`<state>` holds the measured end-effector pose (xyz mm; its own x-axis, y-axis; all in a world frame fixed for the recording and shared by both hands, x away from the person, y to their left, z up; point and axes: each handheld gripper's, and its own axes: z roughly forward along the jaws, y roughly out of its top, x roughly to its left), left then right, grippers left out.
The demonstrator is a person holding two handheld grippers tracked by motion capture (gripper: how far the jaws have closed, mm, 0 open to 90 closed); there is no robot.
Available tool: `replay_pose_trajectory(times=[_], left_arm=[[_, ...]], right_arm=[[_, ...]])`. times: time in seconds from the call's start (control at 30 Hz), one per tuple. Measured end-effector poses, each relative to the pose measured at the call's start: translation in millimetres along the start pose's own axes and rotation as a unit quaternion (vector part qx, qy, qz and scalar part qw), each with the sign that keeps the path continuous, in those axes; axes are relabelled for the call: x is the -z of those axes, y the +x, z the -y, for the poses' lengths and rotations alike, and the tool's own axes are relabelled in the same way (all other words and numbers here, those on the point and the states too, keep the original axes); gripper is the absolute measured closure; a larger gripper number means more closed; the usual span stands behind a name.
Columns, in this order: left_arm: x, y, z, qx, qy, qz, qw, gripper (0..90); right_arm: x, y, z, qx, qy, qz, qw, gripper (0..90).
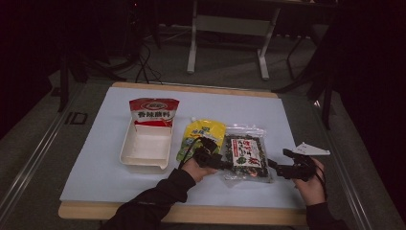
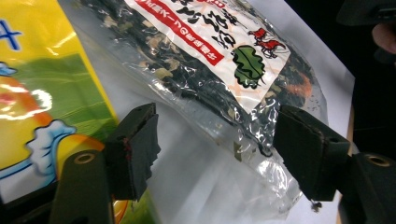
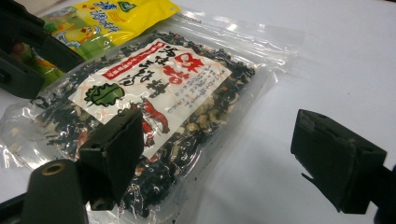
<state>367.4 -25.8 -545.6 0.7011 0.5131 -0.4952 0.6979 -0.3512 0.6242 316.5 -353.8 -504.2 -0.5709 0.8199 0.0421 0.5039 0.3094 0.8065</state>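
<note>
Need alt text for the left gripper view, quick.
The left gripper holds its jaws open around the near corner of a clear bag of dark dried food lying on the white table cover. A yellow pouch lies beside it at left.

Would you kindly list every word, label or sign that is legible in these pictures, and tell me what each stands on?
"香辣脆料": red-and-white packet standing in the white rectangular tray.
"ID": marking on the grey floor left of the table.
Clear plastic bag of dark dried bits: large red and black brush characters on its white label, too stylised to read surely.
Yellow pouch: print too small and blurred.
</note>
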Motion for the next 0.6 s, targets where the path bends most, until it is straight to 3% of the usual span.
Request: replay_pose_trajectory(times=[0.2,0.43,0.57,0.6], left_arm=[[-8.6,4.5,-5.1,0.016,0.007,0.012,0.9998,42.2],[-10.5,3.7,-5.1,0.001,0.016,0.015,0.9997,55.7],[-10.9,2.3,-4.8,0.001,0.013,0.018,0.9998,61.6],[-11.6,2.1,-5.1,0.001,0.014,0.026,0.9996,63.4]], right_arm=[[-3.5,1.1,1.0,0.003,0.005,-0.008,1.0,17.0],[-5.4,-0.6,1.9,0.0,0.005,-0.006,1.0,17.5],[-6.5,-0.8,2.5,0.015,0.001,-0.004,0.9999,18.5],[-7.7,-1.0,2.0,0.022,0.003,-0.023,0.9995,19.0]])
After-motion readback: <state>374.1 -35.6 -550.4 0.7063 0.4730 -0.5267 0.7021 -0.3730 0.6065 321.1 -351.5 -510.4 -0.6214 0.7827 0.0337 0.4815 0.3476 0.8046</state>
